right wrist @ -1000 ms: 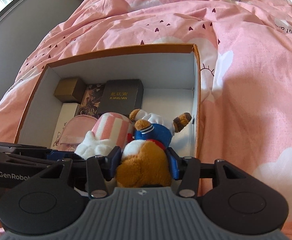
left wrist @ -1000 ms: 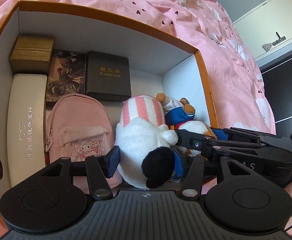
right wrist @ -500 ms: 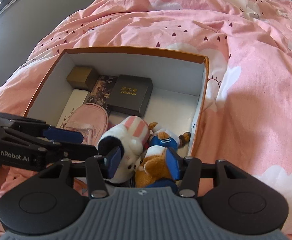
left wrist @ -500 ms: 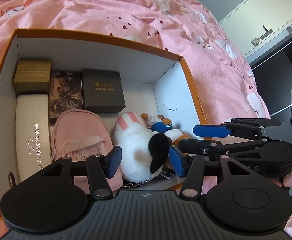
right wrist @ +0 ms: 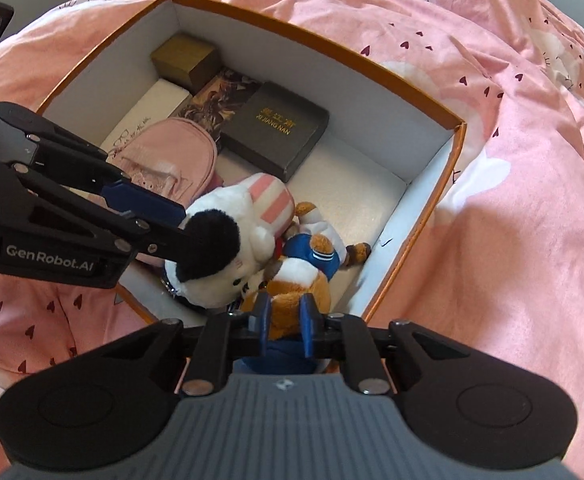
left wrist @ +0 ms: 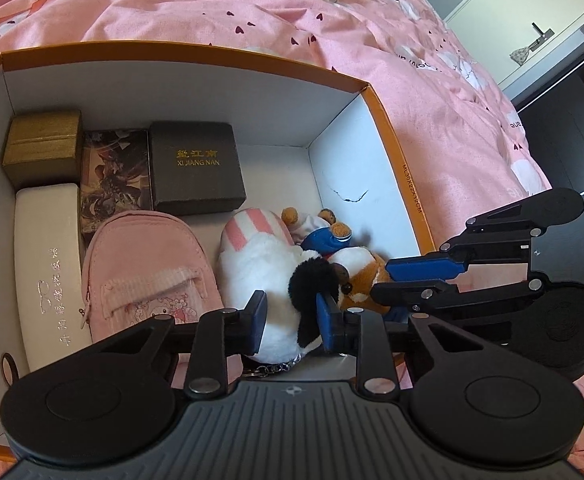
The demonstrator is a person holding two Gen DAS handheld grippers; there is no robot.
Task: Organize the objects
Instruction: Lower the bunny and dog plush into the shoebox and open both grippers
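Observation:
An orange-rimmed white box (left wrist: 388, 128) lies on a pink bed. In its near right corner lie a white plush with a pink-striped hat and black ear (left wrist: 267, 264) and a brown bear plush in blue (left wrist: 356, 264). My left gripper (left wrist: 289, 322) stands open, its jaws either side of the white plush's near end (right wrist: 219, 248). My right gripper (right wrist: 285, 322) stands open, its jaws close either side of the brown bear (right wrist: 300, 284); it also shows in the left wrist view (left wrist: 416, 280).
The box also holds a gold box (left wrist: 43, 148), a picture card pack (left wrist: 113, 176), a dark "XIJIANG NAN" box (left wrist: 195, 168), a white glasses case (left wrist: 47, 264) and a pink mini backpack (left wrist: 147, 272). Pink bedding (right wrist: 512, 160) surrounds it. A cabinet (left wrist: 532, 20) stands beyond.
Both grippers have let go of their plushes and pulled back and up from the box. The two plushes now lie in the box's near right corner.

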